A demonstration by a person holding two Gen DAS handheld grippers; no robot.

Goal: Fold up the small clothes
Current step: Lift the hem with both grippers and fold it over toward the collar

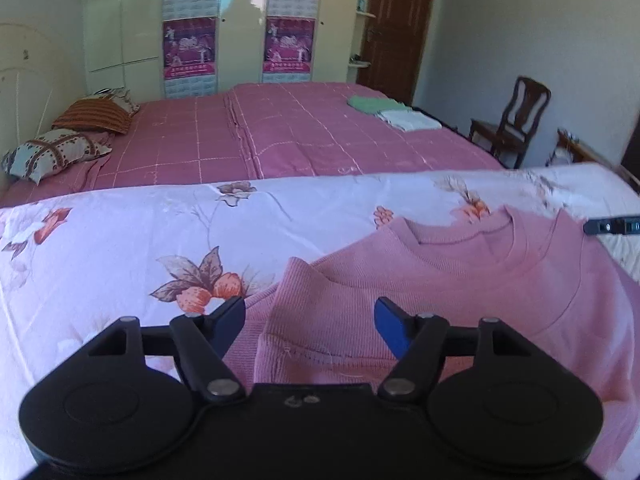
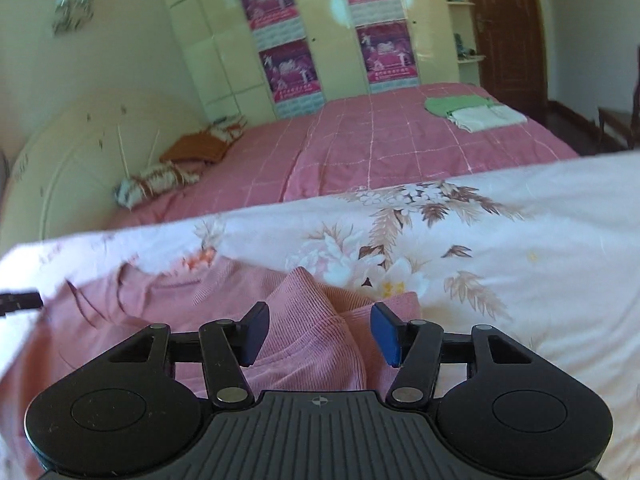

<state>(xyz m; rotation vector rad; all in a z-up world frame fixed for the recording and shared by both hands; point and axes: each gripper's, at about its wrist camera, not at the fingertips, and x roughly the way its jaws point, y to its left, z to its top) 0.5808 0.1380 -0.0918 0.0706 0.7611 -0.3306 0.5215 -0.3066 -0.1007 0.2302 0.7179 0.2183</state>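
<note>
The left gripper (image 1: pixel 310 322) stands with its jaws apart over a folded-in sleeve of the pink sweater (image 1: pixel 460 280) — pads clear of the cloth. The right gripper (image 2: pixel 319 332) also gapes, a sleeve cuff bunched between its pads. The sweater lies on a floral sheet (image 1: pixel 120 240) — pink bed (image 1: pixel 320 136) beyond.

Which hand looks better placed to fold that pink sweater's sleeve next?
Probably the right. The right gripper is open around a raised sleeve fold of the pink sweater; the left gripper is open over flatter fabric.

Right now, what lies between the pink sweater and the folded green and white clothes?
In both views: floral sheet, then pink checked bedspread. Nothing else lies between sweater and folded clothes.
</note>
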